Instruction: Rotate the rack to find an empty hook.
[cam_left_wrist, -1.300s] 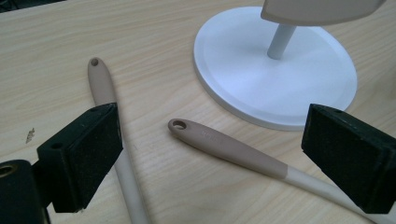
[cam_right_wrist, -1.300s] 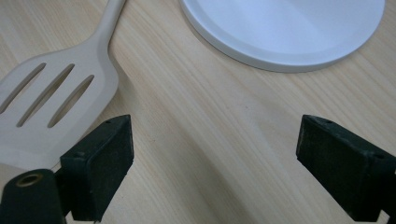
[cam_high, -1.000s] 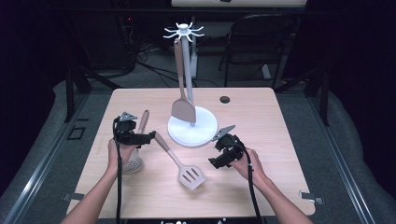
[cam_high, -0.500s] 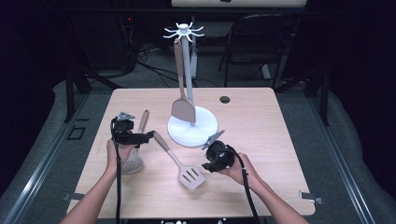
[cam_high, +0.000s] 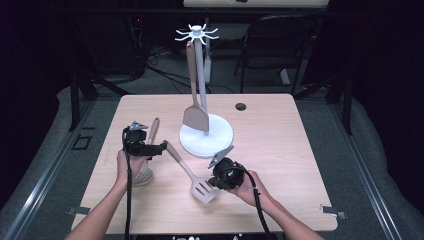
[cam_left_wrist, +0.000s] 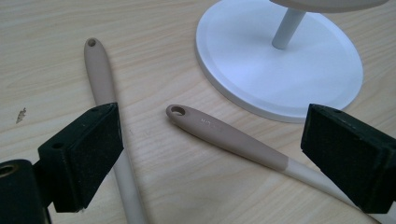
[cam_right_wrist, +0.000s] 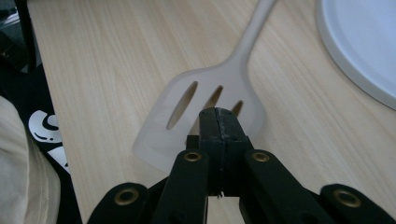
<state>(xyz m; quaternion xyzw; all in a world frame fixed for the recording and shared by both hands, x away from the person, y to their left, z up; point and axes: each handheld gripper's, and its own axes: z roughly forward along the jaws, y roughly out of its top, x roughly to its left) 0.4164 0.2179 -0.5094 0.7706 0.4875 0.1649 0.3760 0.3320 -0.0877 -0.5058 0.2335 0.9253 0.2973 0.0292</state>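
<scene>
Your right hand-held gripper (cam_high: 216, 181) sits low and right of centre in the high view, jaws pressed together after just closing, their tips over the head of the slotted spatula (cam_high: 204, 190) with nothing visibly pinched between them. In the right gripper view that spatula (cam_right_wrist: 205, 107) lies on the desk (cam_high: 280, 150) directly ahead of the closed tips. Your left hand-held gripper (cam_high: 161, 148), at centre left, has its jaws spread over two handles (cam_left_wrist: 224, 135). You have three utensils: the slotted spatula, a spoon-like one (cam_high: 145, 172) under your left hand, and a turner (cam_high: 194, 112) hanging on the single white stand (cam_high: 207, 140).
</scene>
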